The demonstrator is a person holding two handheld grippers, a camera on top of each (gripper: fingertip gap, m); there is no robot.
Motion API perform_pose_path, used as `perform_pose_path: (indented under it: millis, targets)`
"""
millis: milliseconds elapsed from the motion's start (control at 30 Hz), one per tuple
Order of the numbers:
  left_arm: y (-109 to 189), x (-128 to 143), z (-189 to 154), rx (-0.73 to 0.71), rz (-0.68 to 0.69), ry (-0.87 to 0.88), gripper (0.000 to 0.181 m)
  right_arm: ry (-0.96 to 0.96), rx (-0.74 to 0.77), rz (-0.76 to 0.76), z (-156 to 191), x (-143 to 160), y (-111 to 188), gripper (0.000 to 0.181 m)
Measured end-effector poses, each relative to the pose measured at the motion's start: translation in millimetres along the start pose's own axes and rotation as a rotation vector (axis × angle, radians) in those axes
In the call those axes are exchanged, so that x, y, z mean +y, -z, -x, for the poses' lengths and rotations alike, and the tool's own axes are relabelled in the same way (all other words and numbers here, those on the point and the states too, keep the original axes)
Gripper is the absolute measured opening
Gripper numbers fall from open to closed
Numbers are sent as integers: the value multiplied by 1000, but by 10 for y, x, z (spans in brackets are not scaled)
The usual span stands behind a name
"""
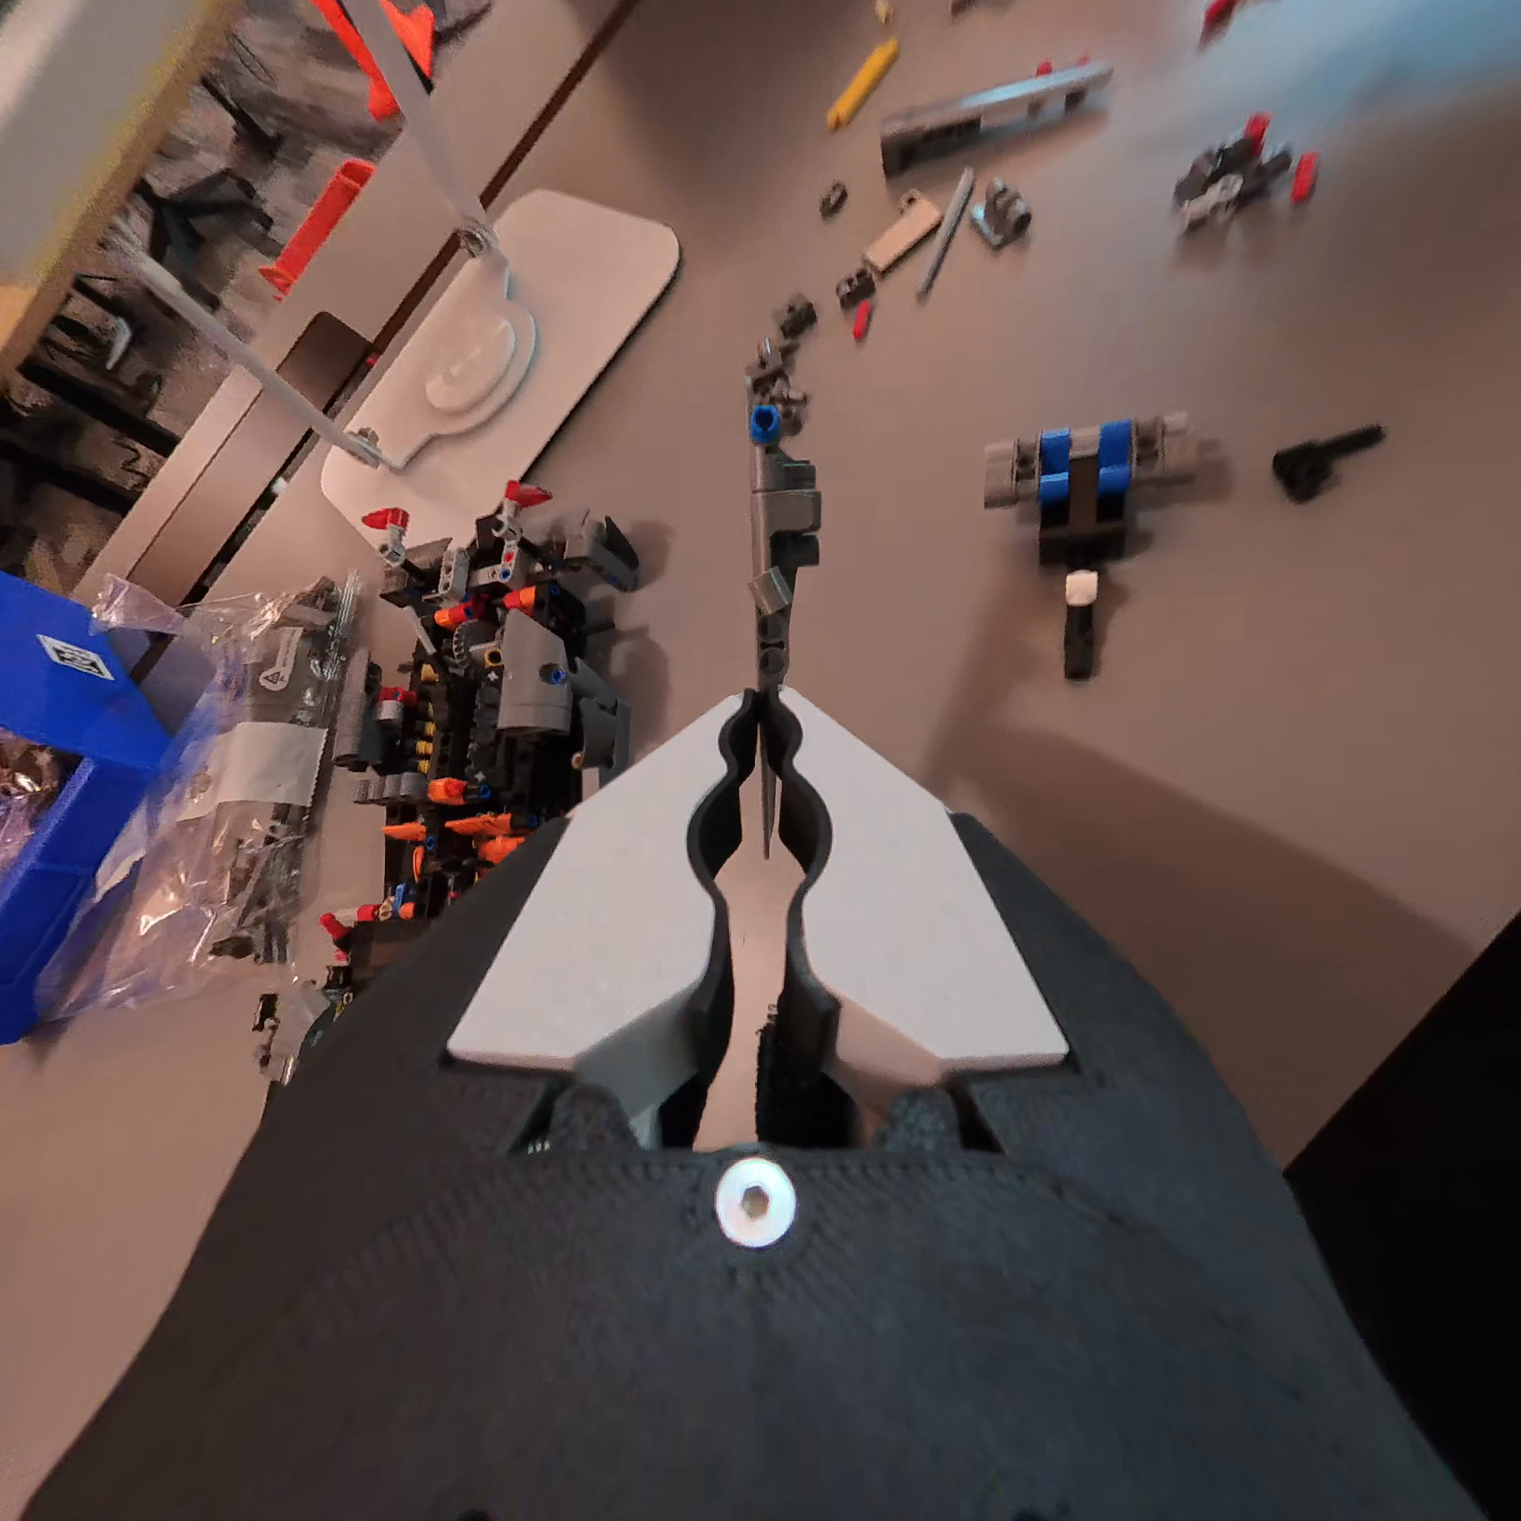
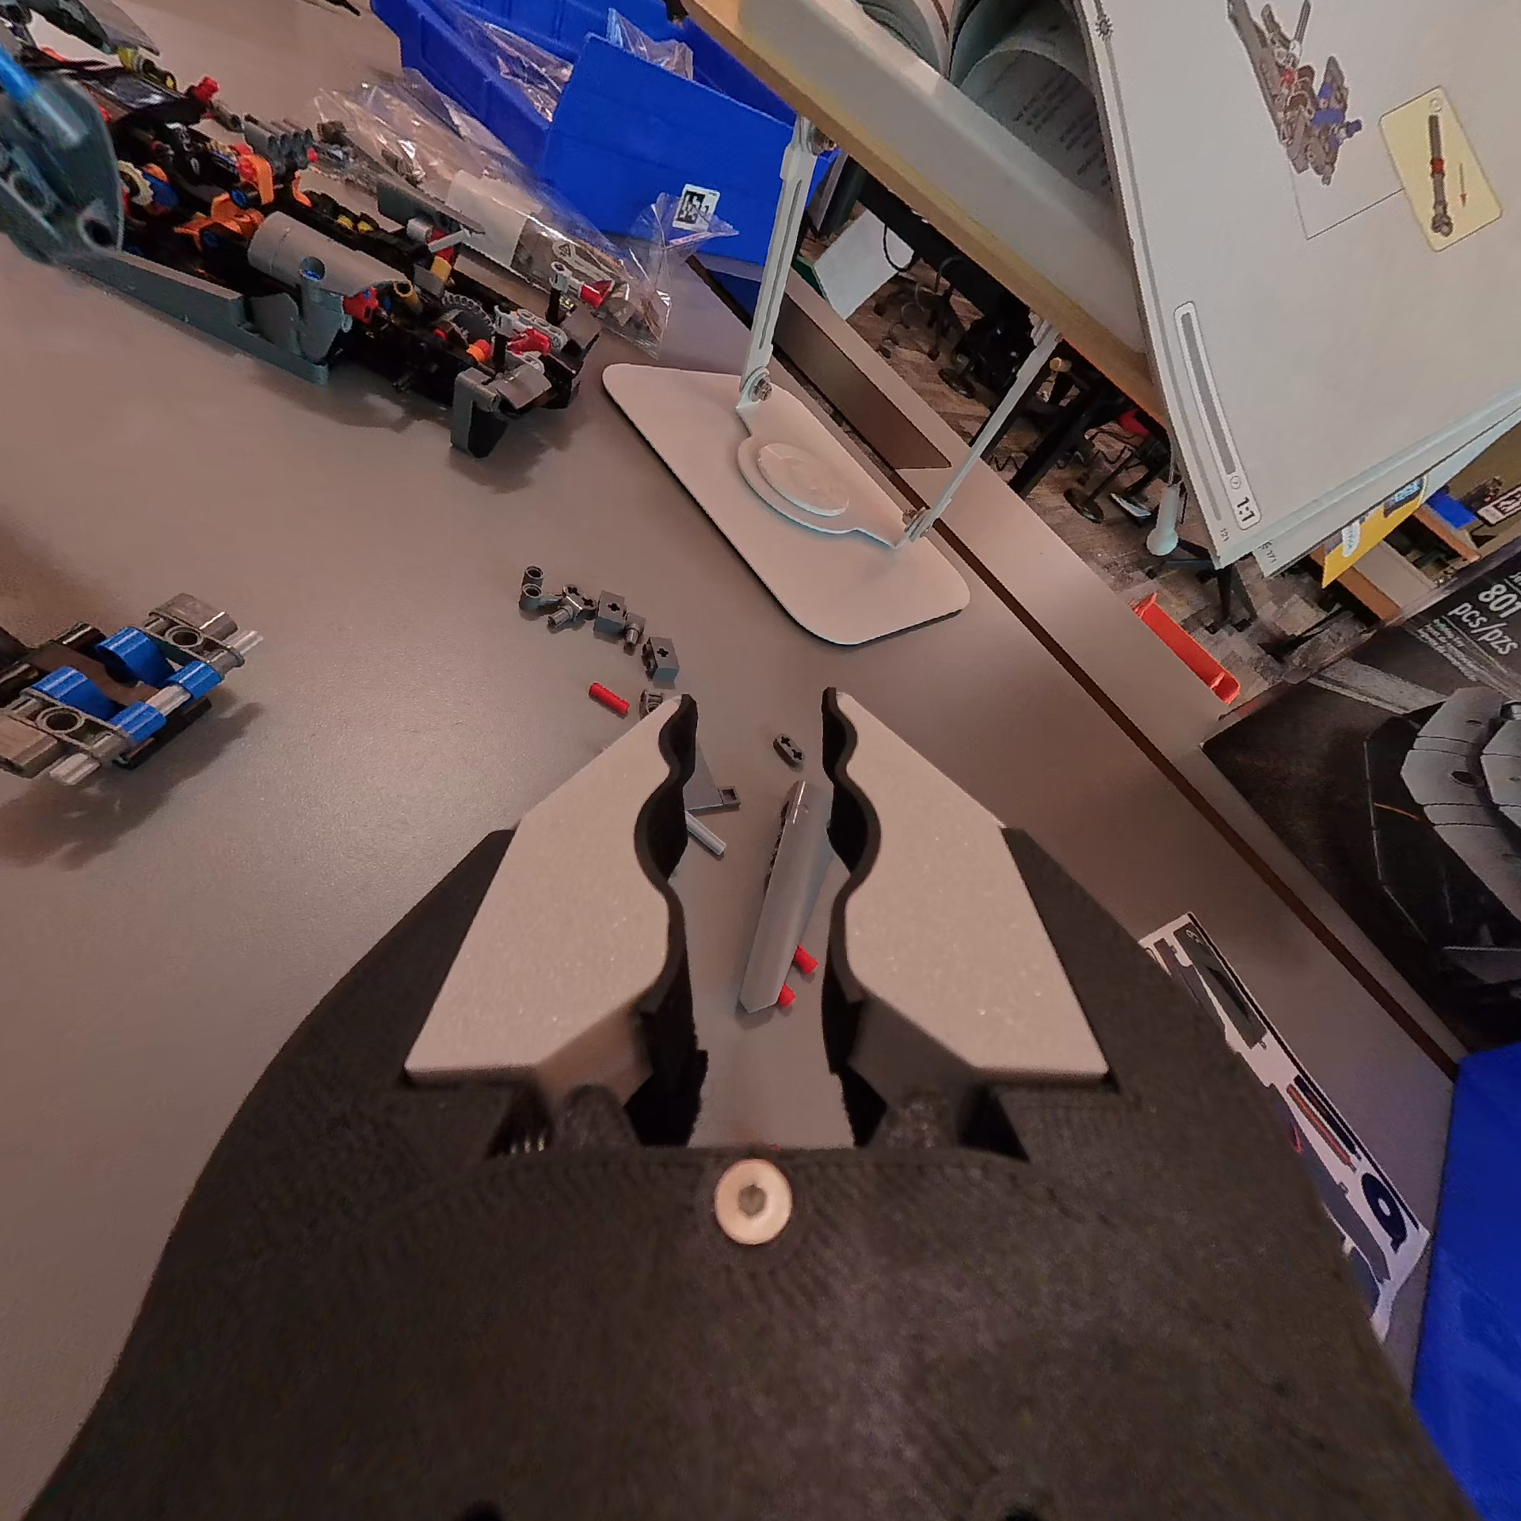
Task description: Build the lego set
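Observation:
My left gripper (image 1: 761, 700) is shut on a narrow grey lego sub-assembly (image 1: 778, 527) with a blue pin at its far end, held above the table. The large black, grey and orange model (image 1: 486, 675) lies to its left. A grey and blue sub-assembly (image 1: 1086, 486) and a black pin (image 1: 1325, 461) lie to its right. My right gripper (image 2: 755, 708) is open and empty above the table. A long grey panel with red pins (image 2: 786, 897) lies on the table between its fingers. Small dark grey parts (image 2: 601, 617) and a red pin (image 2: 609, 698) lie just beyond.
A white stand base (image 2: 790, 502) holds the instruction booklet (image 2: 1317, 247) above the table's far edge. Blue bins (image 2: 658, 123) and a clear bag of parts (image 1: 239, 782) sit by the model. The set's box (image 2: 1399, 782) lies at right. A yellow beam (image 1: 862, 82) lies far off. My hands' fingertips stand some 25 centimeters from each other.

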State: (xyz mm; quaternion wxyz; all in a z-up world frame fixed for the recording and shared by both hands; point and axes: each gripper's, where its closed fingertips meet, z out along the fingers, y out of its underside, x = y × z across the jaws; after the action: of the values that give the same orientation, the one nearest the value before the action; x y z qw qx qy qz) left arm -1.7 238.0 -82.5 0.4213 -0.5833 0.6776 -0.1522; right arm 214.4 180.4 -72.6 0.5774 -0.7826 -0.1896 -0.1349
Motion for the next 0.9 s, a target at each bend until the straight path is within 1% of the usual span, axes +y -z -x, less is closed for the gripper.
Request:
perform_pose_path:
  millis: [33,200,300,433,533,633,900]
  targets:
    - [7,-42,13,4,-29,15,0,0,0,0,0,-1,0,29]
    - [132,-371,64,82,-276,152,0,1,1,-2,-4,-6,4,29]
    - [242,-542,143,137,-427,273,0,1,2,-2,-5,-6,4,29]
    - [390,-698,255,209,-602,419,0,-1,3,-3,-8,-6,5,29]
    - [494,-768,330,263,-705,510,0,-1,3,-3,-10,-7,5,29]
    - [502,-758,408,261,-729,567,0,-1,3,-3,-8,-7,5,29]
    - [502,-767,422,247,-740,573,0,-1,5,-6,-11,-13,8,29]
